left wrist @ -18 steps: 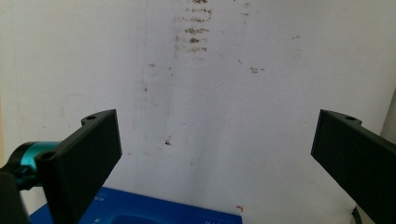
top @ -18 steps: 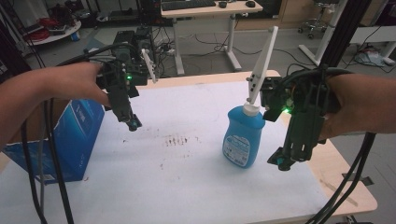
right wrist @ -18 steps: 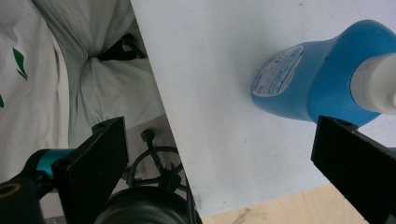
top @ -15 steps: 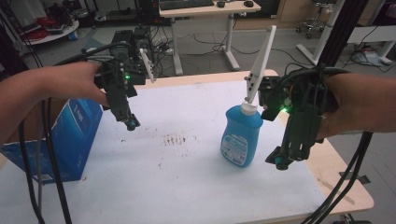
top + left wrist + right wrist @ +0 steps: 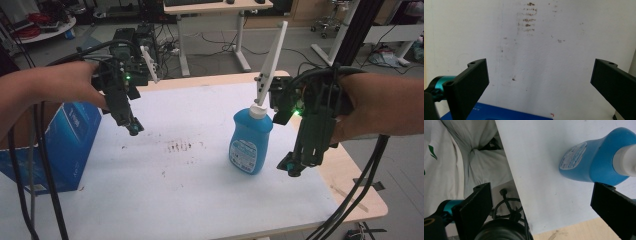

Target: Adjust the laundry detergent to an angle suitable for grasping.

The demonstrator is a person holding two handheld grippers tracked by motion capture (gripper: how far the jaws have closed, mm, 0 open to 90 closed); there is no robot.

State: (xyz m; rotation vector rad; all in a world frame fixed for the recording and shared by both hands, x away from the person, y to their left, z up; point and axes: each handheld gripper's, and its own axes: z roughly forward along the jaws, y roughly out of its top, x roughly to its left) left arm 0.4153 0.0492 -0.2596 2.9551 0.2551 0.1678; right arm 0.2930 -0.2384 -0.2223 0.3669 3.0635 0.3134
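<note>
My right gripper (image 5: 295,167) hangs with its fingers spread and empty, tips pointing down just off the near right side of the blue bottle (image 5: 251,141), which stands upright on the worktop (image 5: 200,200) with its white cap up. My left gripper (image 5: 134,129), farther off beside the blue box (image 5: 70,145), is likewise released and tilted down toward the stained sheet.

On the white-covered table (image 5: 200,200), a wide bare stretch lies between the blue cardboard box (image 5: 70,145) at the left edge and the upright blue plastic detergent bottle (image 5: 251,140) with a white cap; only flat brown smudges (image 5: 182,146) mark it. The near table edge is likewise unobstructed.
</note>
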